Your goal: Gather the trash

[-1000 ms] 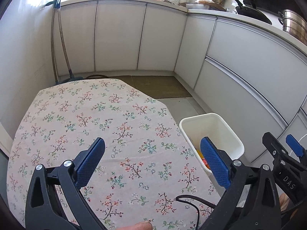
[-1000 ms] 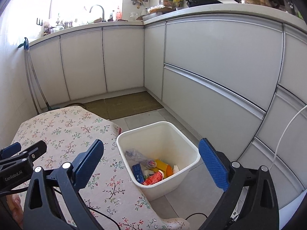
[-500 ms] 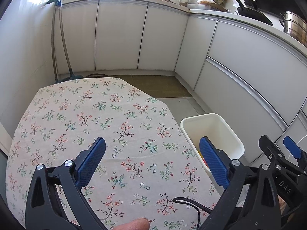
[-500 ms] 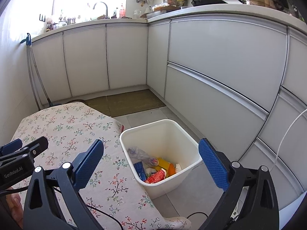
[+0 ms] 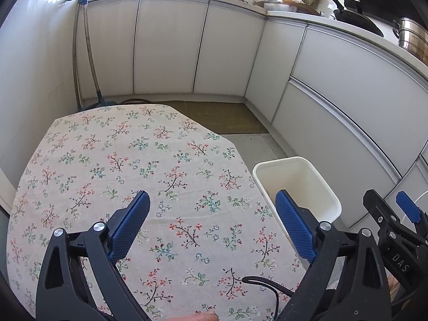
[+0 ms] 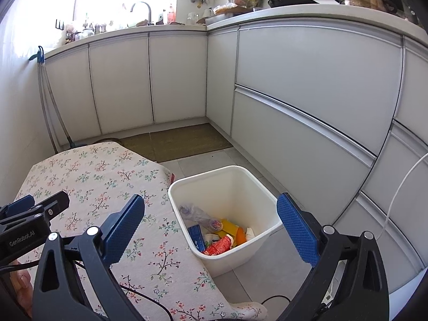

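A white plastic bin (image 6: 256,187) stands on the floor against the right edge of the table; it also shows in the left wrist view (image 5: 315,176). Inside lie several pieces of trash (image 6: 216,236): a clear wrapper, a blue box, red and orange packets. My left gripper (image 5: 211,222) is open and empty above the floral tablecloth (image 5: 120,160). My right gripper (image 6: 211,222) is open and empty, above the bin's near side. No trash shows on the tablecloth (image 6: 93,176).
White kitchen cabinets (image 5: 165,48) line the back and right walls (image 6: 307,80). A brown mat (image 5: 222,117) lies on the floor beyond the table. Mop handles (image 5: 85,53) lean in the left corner. A black cable (image 5: 267,286) trails at the table's near edge.
Both grippers have pulled back and risen slightly; the views tilt a little upward. Both stay open and empty. Nothing on the table or in the bin has moved.
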### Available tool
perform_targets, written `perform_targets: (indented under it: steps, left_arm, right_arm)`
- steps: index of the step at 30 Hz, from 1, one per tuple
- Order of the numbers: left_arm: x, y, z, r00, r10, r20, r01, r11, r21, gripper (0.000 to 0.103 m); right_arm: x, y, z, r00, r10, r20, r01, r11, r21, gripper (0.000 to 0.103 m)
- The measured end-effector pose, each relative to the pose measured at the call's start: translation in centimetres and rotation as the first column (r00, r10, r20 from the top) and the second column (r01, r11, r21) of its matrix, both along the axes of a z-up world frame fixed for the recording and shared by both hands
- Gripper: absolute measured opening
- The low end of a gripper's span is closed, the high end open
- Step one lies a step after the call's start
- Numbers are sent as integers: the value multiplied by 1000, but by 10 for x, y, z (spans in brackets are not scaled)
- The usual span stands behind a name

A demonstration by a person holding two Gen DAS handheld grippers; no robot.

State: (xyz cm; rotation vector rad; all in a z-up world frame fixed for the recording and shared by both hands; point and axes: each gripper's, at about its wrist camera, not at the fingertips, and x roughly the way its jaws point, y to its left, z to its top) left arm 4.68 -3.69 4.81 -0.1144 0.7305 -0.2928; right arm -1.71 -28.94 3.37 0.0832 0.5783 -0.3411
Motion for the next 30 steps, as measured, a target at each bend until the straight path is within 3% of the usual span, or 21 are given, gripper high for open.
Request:
perform_targets:
  steps: [12,17,21,23,30]
  left_arm:
    - [2,0,-3,1000,-22,0,22,1000,-21,70]
    - [2,-2,-4,999,-43,7,43,999,-19,68]
    - [0,-6,-3,998,-56,8,56,998,-14,72]
    - [1,-6,-3,998,-58,2,58,998,-16,84]
    - [-1,-5,0,999,-51,12,51,999,-10,89]
  right_arm:
    - [1,3,-1,1000,10,-13,-10,1000,-1,96]
    - [3,3,-2,1000,8,-19,-8,1000,-2,96]
    - [3,4,-1,1000,10,-18,-10,1000,-7,96]
    - [3,3,-1,1000,8,-18,-8,1000,-9,96]
    - [4,0,-2,1000,-9,-22,9,1000,-16,96]
